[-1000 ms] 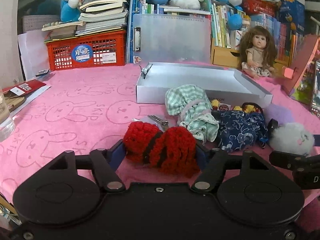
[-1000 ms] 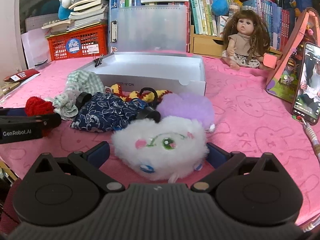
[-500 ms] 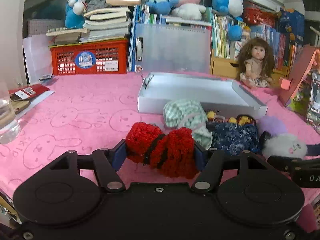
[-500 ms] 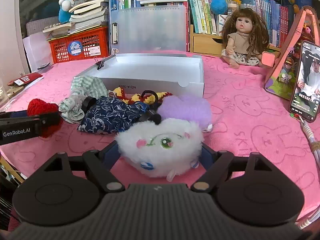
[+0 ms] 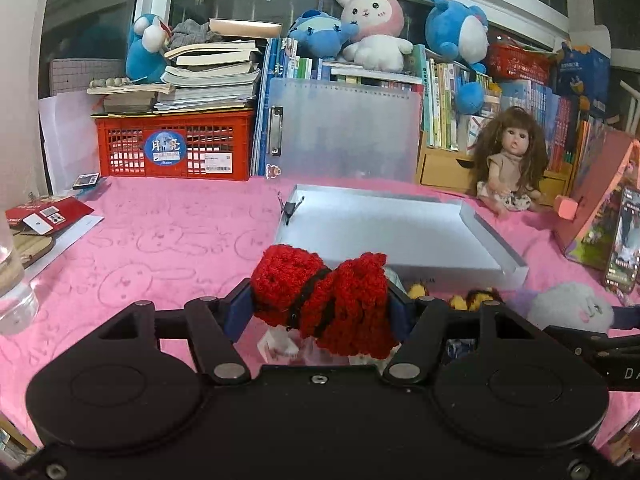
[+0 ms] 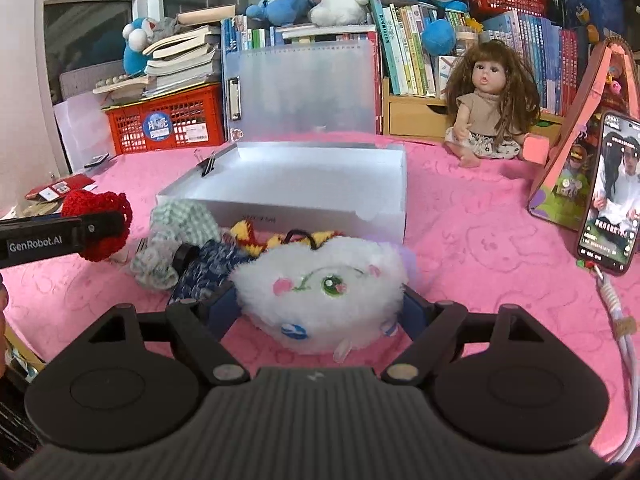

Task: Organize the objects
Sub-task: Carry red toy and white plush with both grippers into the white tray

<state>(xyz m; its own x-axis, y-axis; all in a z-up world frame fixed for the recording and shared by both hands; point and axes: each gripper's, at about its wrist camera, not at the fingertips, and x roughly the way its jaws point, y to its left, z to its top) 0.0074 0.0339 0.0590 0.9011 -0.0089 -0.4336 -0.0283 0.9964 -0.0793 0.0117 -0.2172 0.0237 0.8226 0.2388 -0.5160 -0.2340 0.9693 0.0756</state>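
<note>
My left gripper (image 5: 320,308) is shut on a red crocheted piece with a black band (image 5: 288,280) and holds it off the pink table cover. In the right wrist view that red piece (image 6: 100,216) shows at the left behind the left gripper's finger (image 6: 60,236). My right gripper (image 6: 318,304) is shut on a white fluffy plush with a green eye (image 6: 320,276), both pads pressing into its sides. An open, empty white box (image 6: 280,208) lies just beyond. A green checked cloth (image 6: 176,232), a blue floral pouch (image 6: 208,268) and a yellow-red knit (image 6: 256,236) lie in front of the box.
A doll (image 6: 492,116) sits at the back right, and a lit phone (image 6: 612,196) leans on a pink stand. A red crate (image 5: 176,144) under stacked books, a clear folder (image 5: 340,132) and bookshelves line the back. A glass (image 5: 12,280) stands at the far left.
The right jaws closed onto the white plush. Both grippers then rose with their loads, and the red piece now hangs above the table in front of the box.
</note>
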